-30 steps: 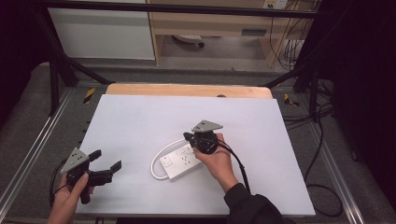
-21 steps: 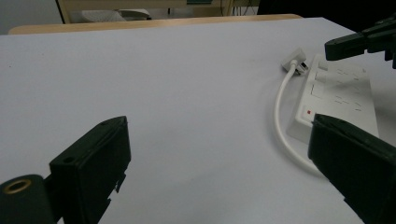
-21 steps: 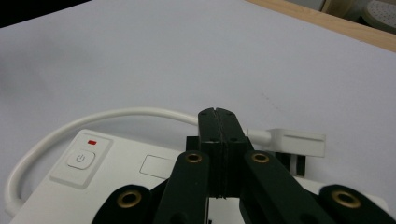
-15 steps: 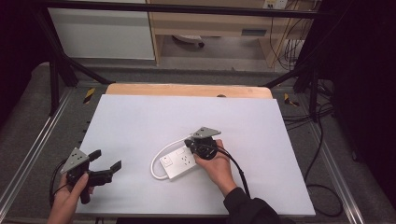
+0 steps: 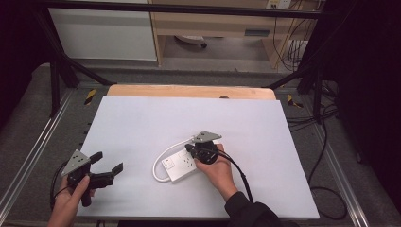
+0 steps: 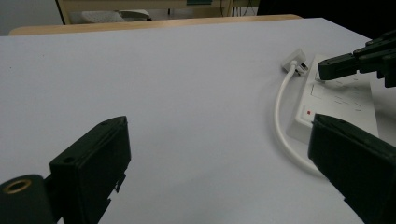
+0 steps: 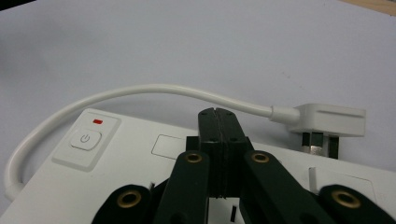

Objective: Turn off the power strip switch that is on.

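While my right gripper sits with its jaws pressed flat together and nothing between them, low over the top face of the white power strip, I have to judge what it is for: closed tips like these look set to push something, and the power button with the red indicator above it lies off to the left of the tips in the right gripper view, not under them. The strip rests near the middle of the white table, its short white cable looping round from one end to the plug, which lies on the table just beside the strip's far edge with its pins showing. My worry is that a press from this spot lands on a socket face instead of the button, or that the tips skid on the smooth plastic and shove the whole strip, since nothing pins it down. My left gripper hangs well apart at the table's near left corner, jaws wide open and empty, so it gives no bracing. If I slide sideways toward the button while bearing down, the strip could pivot and drag the plug along. I cannot tell from these views whether the tips already touch the plastic.
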### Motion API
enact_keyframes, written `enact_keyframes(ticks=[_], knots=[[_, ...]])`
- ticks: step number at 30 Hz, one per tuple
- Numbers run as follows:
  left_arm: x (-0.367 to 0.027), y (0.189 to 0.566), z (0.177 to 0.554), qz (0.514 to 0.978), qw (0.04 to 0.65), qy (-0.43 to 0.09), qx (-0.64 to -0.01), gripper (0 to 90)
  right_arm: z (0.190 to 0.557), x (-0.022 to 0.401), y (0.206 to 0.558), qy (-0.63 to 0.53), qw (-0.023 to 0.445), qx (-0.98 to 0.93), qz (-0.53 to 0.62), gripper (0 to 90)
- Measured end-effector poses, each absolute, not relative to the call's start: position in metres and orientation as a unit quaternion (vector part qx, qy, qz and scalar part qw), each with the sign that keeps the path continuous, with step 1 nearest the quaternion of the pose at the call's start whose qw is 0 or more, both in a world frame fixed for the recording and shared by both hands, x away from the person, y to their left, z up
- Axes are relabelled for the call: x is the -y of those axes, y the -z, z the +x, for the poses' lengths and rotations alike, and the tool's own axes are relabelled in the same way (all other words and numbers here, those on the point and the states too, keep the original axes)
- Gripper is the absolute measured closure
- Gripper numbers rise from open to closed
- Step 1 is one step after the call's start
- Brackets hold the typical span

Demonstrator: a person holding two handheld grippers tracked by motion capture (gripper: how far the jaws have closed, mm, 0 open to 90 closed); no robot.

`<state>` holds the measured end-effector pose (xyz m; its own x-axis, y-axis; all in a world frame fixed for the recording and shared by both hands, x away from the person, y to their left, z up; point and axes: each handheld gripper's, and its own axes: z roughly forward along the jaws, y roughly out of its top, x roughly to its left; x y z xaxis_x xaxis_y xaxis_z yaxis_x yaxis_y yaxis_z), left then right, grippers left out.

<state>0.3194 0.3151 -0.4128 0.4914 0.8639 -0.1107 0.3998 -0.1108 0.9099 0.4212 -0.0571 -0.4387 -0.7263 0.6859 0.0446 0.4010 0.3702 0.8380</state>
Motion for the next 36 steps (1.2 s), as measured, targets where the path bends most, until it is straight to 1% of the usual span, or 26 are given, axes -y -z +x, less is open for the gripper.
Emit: enact_keyframes(ticks=[36], knots=[[-0.3147, 0.4127, 0.3192, 0.708, 0.496, -0.233, -0.447, 5.7, 0.4173, 0.0530, 0.4447, -0.456, 0.150, -0.811, 0.334, 90.0]])
